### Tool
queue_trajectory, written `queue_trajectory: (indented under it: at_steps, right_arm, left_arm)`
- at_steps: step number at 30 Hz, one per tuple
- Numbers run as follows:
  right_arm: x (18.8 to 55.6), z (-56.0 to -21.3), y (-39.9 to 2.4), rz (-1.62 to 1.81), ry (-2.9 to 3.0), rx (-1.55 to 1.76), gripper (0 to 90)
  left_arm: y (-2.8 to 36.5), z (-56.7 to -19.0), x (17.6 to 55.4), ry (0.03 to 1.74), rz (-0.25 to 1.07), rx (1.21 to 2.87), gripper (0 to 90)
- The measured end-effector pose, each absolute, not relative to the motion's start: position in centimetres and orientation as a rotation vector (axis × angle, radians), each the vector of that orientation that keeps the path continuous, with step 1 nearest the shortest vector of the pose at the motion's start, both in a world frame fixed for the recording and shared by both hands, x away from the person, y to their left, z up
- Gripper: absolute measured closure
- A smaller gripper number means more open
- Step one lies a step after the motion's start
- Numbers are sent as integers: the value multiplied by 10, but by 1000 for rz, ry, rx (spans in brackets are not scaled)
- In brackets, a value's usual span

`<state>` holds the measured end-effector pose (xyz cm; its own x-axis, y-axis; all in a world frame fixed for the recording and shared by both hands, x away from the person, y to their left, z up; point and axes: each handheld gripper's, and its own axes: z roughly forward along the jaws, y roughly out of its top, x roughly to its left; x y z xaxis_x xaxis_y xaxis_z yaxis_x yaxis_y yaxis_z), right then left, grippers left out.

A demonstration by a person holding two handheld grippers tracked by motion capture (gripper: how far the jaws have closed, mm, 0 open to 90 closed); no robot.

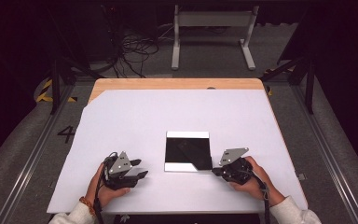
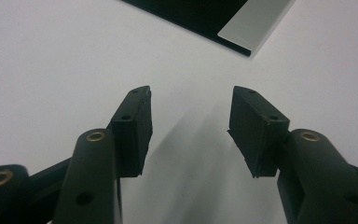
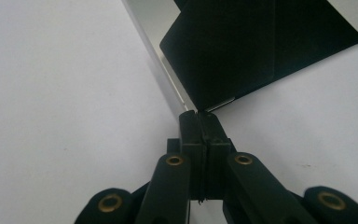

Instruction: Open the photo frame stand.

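My right gripper, jaws pressed together, pinched the near corner of the black sheet, seemingly to fold it, while my left gripper waited half-open beside it.

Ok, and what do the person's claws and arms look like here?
Both the left claw and the right claw are black with brass-coloured rivets, and each is topped by a grey three-cornered plate. A black cable trails from each. The sleeves are light-coloured, and a beaded bracelet circles the left wrist.

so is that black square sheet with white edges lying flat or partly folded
Partly folded: the black square sheet has its near right corner turned over at a diagonal crease, with the right gripper shut at that corner.
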<state>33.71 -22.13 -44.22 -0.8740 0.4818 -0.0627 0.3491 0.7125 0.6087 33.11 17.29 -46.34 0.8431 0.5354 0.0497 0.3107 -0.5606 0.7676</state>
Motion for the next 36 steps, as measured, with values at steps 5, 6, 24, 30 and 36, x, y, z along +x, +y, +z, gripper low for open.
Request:
queue_trajectory:
  at_steps: [5,6,24,30,36]
  right_arm:
    - [337,-441,-221,917,2682,666,895]
    - [337,-441,-222,921,2678,667,896]
    - [333,-426,-221,1059,2551,656,897]
    - [333,-421,-220,1087,2522,655,895]
    - [333,-417,-218,1111,2496,652,891]
  left_arm:
    - [173,-464,331,616,355,2206,495]
    - [173,-464,331,616,352,2206,495]
    - [171,-465,332,617,347,2221,482]
    - [171,-465,333,622,347,2220,475]
    - [170,-466,333,626,346,2232,465]
